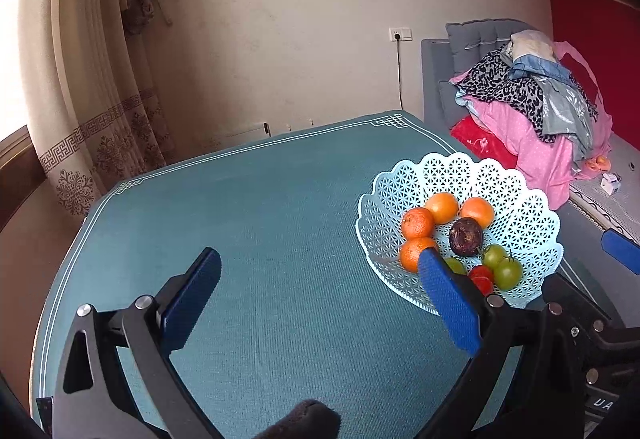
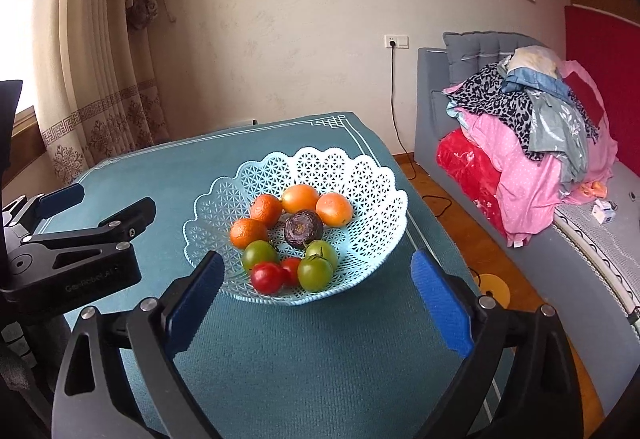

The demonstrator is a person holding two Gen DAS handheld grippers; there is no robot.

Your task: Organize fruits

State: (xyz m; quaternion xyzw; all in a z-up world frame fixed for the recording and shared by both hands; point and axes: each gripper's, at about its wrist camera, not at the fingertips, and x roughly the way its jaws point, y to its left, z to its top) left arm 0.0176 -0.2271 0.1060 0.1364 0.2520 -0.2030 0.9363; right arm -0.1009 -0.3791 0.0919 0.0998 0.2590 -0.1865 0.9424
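Observation:
A pale blue lattice fruit basket (image 2: 360, 183) (image 1: 520, 191) stands on the teal table (image 2: 320, 339) (image 1: 280, 219). It holds several oranges (image 2: 334, 209) (image 1: 442, 207), a dark purple fruit (image 2: 303, 228) (image 1: 465, 237), green tomatoes (image 2: 315, 273) (image 1: 507, 273) and red tomatoes (image 2: 267, 278) (image 1: 482, 277). My right gripper (image 2: 318, 281) is open and empty, just in front of the basket. My left gripper (image 1: 320, 275) is open and empty over bare cloth left of the basket; it shows at the left of the right wrist view (image 2: 100, 207).
A grey sofa (image 2: 440, 111) piled with clothes (image 2: 532, 127) stands right of the table. A curtain (image 2: 100, 79) hangs at the back left. A cable (image 2: 394, 99) runs down the wall from a socket. A yellow disc (image 2: 494, 289) lies on the wooden floor.

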